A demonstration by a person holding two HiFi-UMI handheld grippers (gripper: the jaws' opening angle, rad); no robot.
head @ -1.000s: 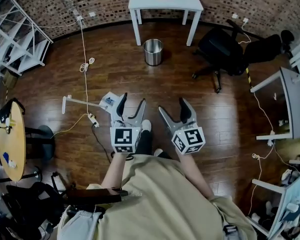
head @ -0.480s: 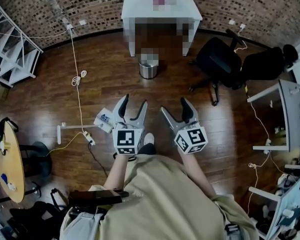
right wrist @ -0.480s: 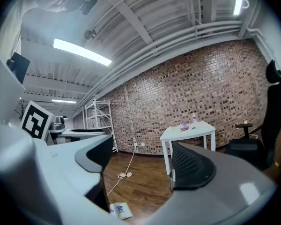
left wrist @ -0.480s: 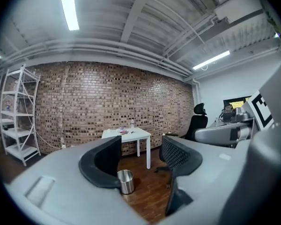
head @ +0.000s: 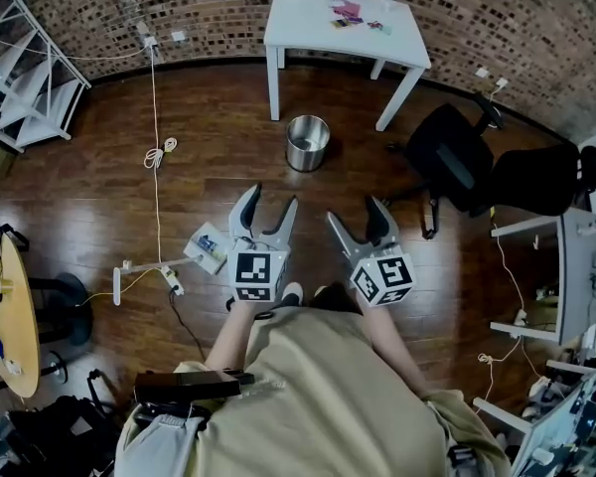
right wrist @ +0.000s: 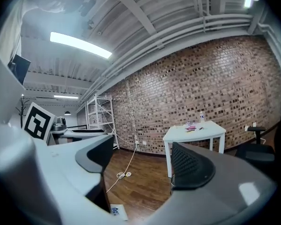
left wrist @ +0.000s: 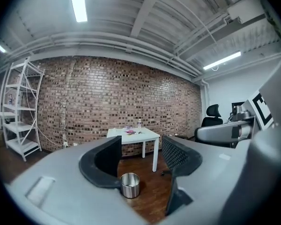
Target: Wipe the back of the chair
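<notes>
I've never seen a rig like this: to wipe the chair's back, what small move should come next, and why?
Probably a step toward the table: the left gripper and right gripper are open and empty, the right's jaws having just closed a little on nothing, so there's nothing to wipe the chair with. The items on the table may include a cloth.

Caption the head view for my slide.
Both empty: left gripper open, right gripper with jaws just closed partway, facing white table, bin, office chair.
</notes>
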